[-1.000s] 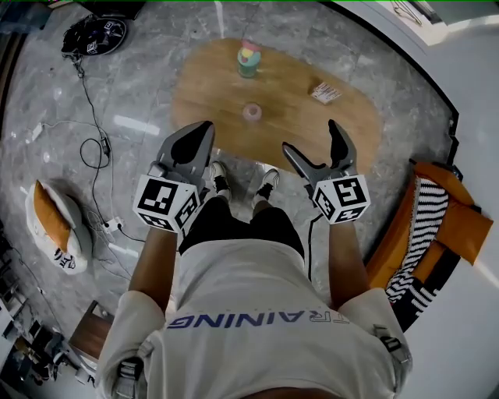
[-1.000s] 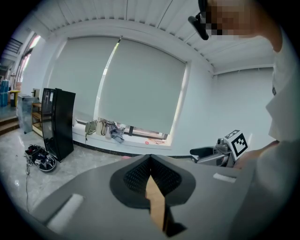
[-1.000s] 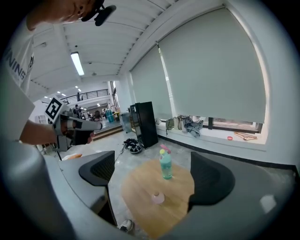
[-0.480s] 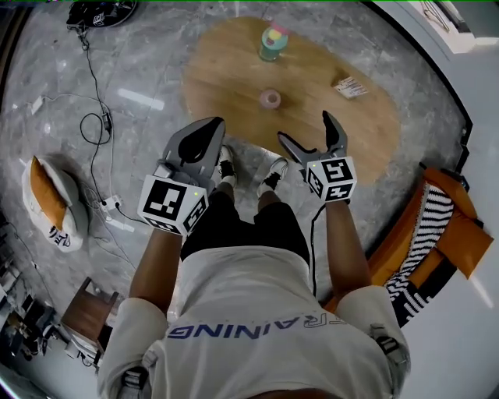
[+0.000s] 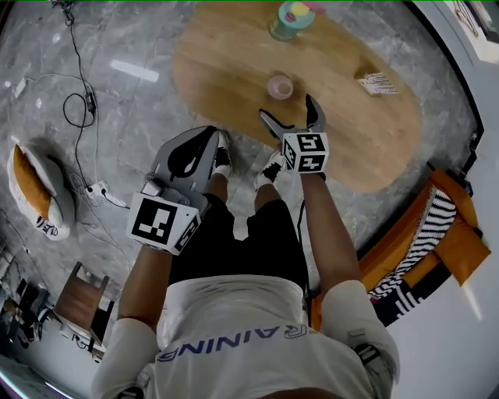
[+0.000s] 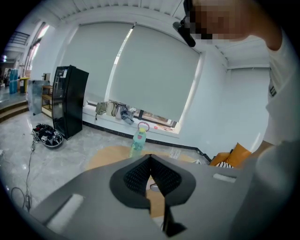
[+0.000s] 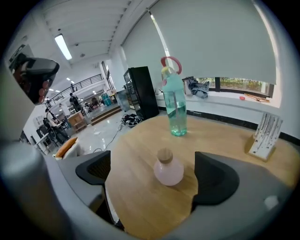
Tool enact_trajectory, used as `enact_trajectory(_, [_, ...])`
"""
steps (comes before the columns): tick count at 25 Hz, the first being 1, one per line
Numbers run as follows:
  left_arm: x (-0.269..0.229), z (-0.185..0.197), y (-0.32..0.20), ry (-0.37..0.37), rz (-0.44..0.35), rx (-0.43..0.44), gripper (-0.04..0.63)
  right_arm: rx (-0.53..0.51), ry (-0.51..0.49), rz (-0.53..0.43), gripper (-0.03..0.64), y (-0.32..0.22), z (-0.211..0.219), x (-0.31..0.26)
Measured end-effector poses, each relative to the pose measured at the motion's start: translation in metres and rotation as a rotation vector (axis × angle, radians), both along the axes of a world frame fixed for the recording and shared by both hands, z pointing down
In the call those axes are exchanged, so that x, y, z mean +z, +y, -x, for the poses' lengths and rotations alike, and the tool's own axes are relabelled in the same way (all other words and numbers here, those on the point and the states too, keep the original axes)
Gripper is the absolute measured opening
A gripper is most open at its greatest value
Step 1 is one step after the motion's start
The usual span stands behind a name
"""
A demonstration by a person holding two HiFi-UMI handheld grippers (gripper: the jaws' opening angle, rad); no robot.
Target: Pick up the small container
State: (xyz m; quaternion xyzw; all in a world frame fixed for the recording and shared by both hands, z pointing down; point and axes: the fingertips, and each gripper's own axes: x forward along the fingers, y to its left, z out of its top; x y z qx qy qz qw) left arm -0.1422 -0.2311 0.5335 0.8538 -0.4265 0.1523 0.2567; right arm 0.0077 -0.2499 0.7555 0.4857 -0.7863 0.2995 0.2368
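right claw [image 5: 289, 111] had its jaws spread wide, they had just been opening further, nothing gripped. it pointed down over the near edge of the oval wooden surface [image 5: 366, 140]. small container [image 5: 280, 86], a pink round flask with a cork stopper, stood upright on the surface just beyond the claw tips. in the right gripper view it sat centred in the gap between the two pads, clear space on both sides, no pad touching it. left claw [image 5: 209, 134] had its jaws closed together at the tips with nothing between them. it was held off the surface over the person's left leg and the marble floor [image 5: 117, 101], well apart from the container. green water bottle [image 5: 290, 17] with a pink loop handle stood upright farther back on the surface, behind the container. a small white card holder [image 5: 377, 82] sat near the right side of the surface. orange and white cushion [image 5: 35, 191] lay on the floor at left, and an orange seat with striped fabric [image 5: 437, 234] stood at right.
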Motion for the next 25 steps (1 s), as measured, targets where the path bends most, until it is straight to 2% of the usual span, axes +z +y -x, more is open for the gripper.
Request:
enact_trajectory(4, [0.034,0.004,0.0,-0.007,0.029,0.005,0.003,0.019,0.03,0.029,0.574,-0.011,0.001,0.045])
enact_trajectory(12, [0.078,0.018,-0.006,-0.007,0.065,-0.016,0.003,0.007,0.1,0.049,0.558,-0.033,-0.002,0.098])
enact_trajectory(21, [0.109,0.035,0.0,-0.025,0.112,-0.035,0.003,0.014,0.117,-0.015,0.494,-0.055,0.007,0.117])
enact_trajectory(25, [0.117,0.033,0.004,-0.025,0.126,-0.034,0.003,0.01,0.149,-0.03,0.429,-0.061,0.007,0.121])
